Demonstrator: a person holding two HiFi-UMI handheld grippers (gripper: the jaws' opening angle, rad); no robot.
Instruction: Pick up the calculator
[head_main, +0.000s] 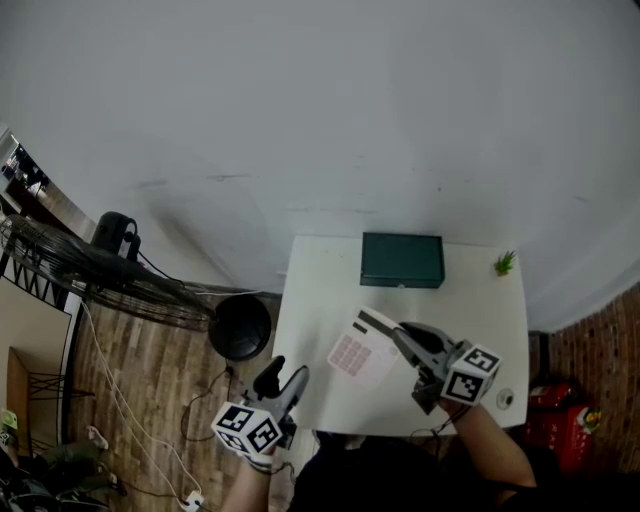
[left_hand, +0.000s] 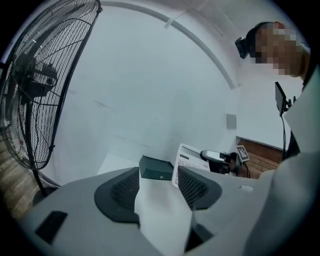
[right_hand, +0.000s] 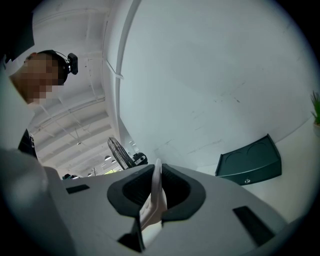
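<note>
While the left gripper (head_main: 283, 378) hangs off the near-left corner of the white table (head_main: 470, 300), its jaws stand spread; only bare tabletop shows between its pads (left_hand: 192, 187). The right gripper (head_main: 405, 338) is clamped on the calculator (head_main: 360, 350) - white, with pink keys - at the display end; in the right gripper view the body runs edge-on as a thin white slab, pinched flat between the two dark pads (right_hand: 177, 192). The calculator sits over the middle of the table, tipped up, its key face turned toward the left gripper; whether its lower edge touches the surface cannot be told. Beyond it a dark green box (head_main: 402, 259) lies at the far edge - well apart from both grippers; a small green plant (head_main: 505, 263) stands at the far-right corner.
</note>
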